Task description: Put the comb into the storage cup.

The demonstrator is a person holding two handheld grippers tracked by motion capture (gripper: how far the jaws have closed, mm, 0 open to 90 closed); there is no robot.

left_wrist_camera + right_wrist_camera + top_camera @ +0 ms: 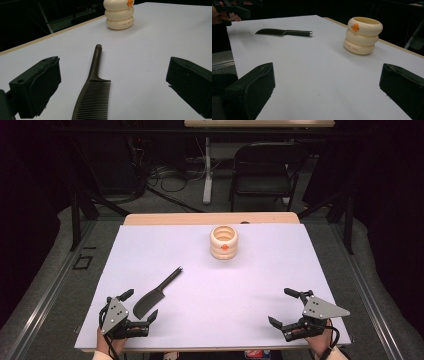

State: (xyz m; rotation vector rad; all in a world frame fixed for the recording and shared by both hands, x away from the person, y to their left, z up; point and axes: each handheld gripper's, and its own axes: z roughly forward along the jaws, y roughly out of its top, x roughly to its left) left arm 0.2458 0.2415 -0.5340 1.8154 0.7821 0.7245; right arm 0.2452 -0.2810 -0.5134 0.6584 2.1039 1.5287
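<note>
A dark comb (156, 293) with a long thin handle lies flat on the white table top (260, 285), toothed end toward the near left. In the left gripper view the comb (93, 92) lies between the open jaws, handle pointing away. My left gripper (139, 305) rests at the near left edge, open, with the comb's toothed end between its fingertips and not touched. A cream ribbed cup (224, 242) with an orange duck mark stands upright at the far middle. My right gripper (282, 306) sits at the near right, open and holding nothing. The right gripper view shows the cup (363, 36) and the comb (284, 32).
A wooden strip (210, 218) edges the table's far side. Beyond it stand a black folding chair (265, 170) and a white table leg (207, 170) among floor cables. Dark stand legs flank both sides of the table.
</note>
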